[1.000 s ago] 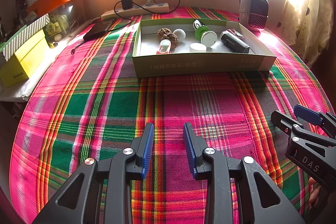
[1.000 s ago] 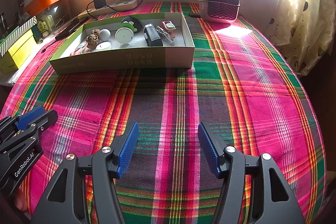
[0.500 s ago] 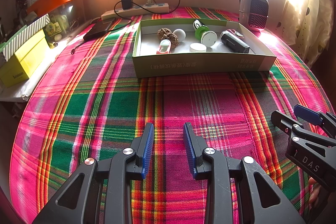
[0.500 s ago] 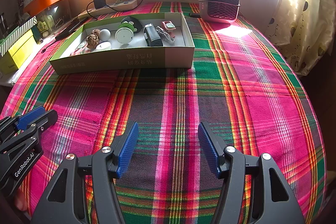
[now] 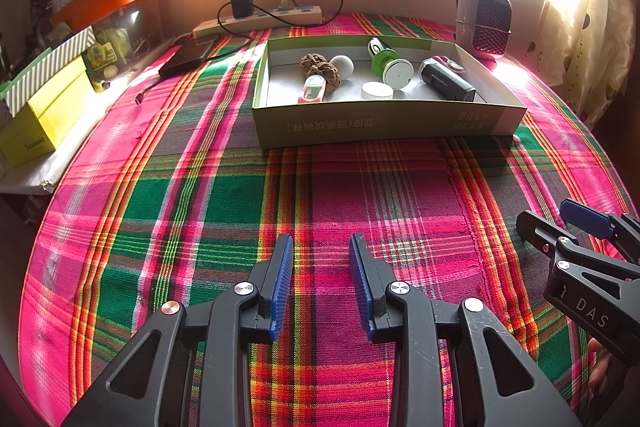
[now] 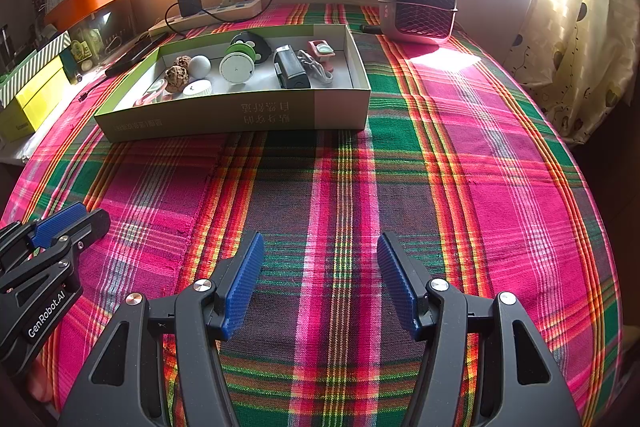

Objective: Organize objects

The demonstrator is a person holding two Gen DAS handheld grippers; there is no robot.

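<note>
A shallow green cardboard box (image 5: 376, 125) (image 6: 240, 115) lies on the plaid cloth at the far side. Inside it are two walnuts (image 5: 320, 67), a white ball (image 5: 342, 66), a green and white spool (image 5: 390, 65), a white cap (image 5: 377, 91), a black device (image 5: 446, 79) (image 6: 291, 69), and a pink item (image 6: 322, 49). My left gripper (image 5: 320, 255) hangs open over bare cloth near the front, nothing between its blue pads. My right gripper (image 6: 320, 247) is open wider, beside it and also empty.
A small heater (image 6: 418, 3) stands at the back right. A power strip (image 5: 260, 19) with a plugged charger lies along the back wall. A black phone (image 5: 188, 57), yellow boxes (image 5: 44, 119) and clutter sit at the left. A curtain (image 6: 572, 39) hangs at the right.
</note>
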